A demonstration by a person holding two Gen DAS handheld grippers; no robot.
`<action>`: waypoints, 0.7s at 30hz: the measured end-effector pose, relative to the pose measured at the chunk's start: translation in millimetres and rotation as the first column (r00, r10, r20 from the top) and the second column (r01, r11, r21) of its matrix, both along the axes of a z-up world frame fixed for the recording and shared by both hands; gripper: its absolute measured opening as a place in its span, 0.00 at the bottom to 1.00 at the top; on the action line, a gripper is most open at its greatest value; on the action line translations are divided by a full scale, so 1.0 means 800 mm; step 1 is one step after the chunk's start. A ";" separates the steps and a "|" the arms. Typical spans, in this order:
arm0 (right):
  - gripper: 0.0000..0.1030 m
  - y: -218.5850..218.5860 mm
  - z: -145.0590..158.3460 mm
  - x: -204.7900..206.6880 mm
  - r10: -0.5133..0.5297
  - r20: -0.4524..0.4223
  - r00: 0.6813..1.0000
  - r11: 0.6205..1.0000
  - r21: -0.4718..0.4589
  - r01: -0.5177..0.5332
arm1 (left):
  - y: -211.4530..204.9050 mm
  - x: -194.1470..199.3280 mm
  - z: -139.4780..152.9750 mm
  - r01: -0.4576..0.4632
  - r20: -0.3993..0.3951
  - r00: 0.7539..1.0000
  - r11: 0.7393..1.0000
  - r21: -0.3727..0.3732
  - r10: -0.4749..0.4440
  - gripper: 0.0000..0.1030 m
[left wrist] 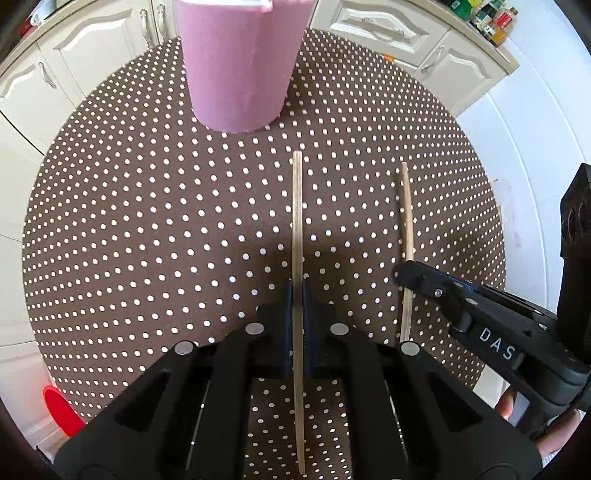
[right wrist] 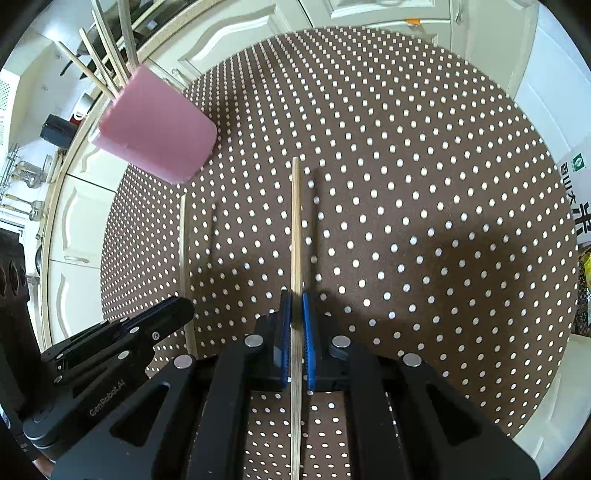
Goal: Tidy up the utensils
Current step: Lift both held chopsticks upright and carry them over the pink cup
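Two thin wooden chopsticks (left wrist: 297, 229) (right wrist: 295, 229) are being pinched, one by each black gripper, left (left wrist: 297, 291) and right (right wrist: 295, 299), above a brown white-dotted round tablecloth (left wrist: 147, 221), near a pink cylindrical holder (left wrist: 236, 62), cream kitchen cabinets (left wrist: 92, 48) being seen around.

Home kitchen, we'd say. Cream panelled cabinet doors (left wrist: 384, 22) with metal handles run along the top of the frame, bottles (left wrist: 487, 18) stand on the counter upper right, ladles and utensils hang on a wall rack (right wrist: 22, 184) at far left, and there's a round table with a dotted cloth (right wrist: 406, 147).
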State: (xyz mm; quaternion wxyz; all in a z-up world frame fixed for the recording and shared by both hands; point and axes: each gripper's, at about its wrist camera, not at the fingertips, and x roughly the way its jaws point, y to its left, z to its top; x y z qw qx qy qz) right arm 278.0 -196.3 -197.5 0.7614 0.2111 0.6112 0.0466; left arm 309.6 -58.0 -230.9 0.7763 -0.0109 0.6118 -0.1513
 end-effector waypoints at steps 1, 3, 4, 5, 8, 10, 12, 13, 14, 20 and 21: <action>0.05 -0.002 0.007 0.001 -0.001 0.017 1.000 1.000 0.002 0.001 | 0.002 -0.004 0.006 -0.006 0.009 1.000 1.000 -0.004 0.006 0.06; 0.05 -0.003 0.015 0.003 -0.003 0.040 0.999 1.000 0.004 0.003 | 0.004 -0.009 0.015 -0.015 0.023 1.000 1.000 -0.005 0.015 0.06; 0.05 -0.004 0.023 0.004 -0.006 0.061 0.998 1.000 0.005 0.005 | 0.009 -0.011 0.020 -0.017 0.030 0.999 1.000 -0.006 0.018 0.06; 0.05 -0.004 0.028 0.005 -0.005 0.072 0.997 1.000 0.002 0.005 | 0.014 -0.012 0.026 -0.019 0.042 0.999 1.000 -0.012 0.020 0.06; 0.05 -0.002 0.047 0.010 0.005 0.118 0.993 1.000 -0.014 -0.003 | 0.024 -0.020 0.041 -0.031 0.071 0.997 0.999 -0.020 0.032 0.06; 0.05 0.000 0.061 0.013 0.008 0.148 0.989 1.000 -0.013 -0.006 | 0.031 -0.026 0.055 -0.045 0.091 0.995 0.998 -0.034 0.048 0.06; 0.05 0.002 0.073 0.014 0.011 0.172 0.985 1.000 -0.010 -0.009 | 0.045 -0.018 0.065 -0.054 0.108 0.993 0.998 -0.043 0.058 0.06; 0.05 0.004 0.079 0.014 0.015 0.188 0.982 1.000 -0.010 -0.014 | 0.048 -0.021 0.072 -0.059 0.119 0.991 0.997 -0.047 0.065 0.06; 0.05 0.006 0.084 0.014 0.020 0.201 0.979 1.000 -0.008 -0.019 | 0.052 -0.023 0.079 -0.066 0.131 0.989 0.996 -0.051 0.072 0.06; 0.05 0.031 0.115 0.021 0.053 0.283 0.958 0.999 -0.027 -0.047 | 0.078 -0.017 0.103 -0.100 0.185 0.976 0.991 -0.084 0.114 0.06; 0.05 0.033 0.120 0.021 0.057 0.292 0.955 0.998 -0.028 -0.051 | 0.083 -0.020 0.110 -0.105 0.196 0.973 0.990 -0.090 0.121 0.06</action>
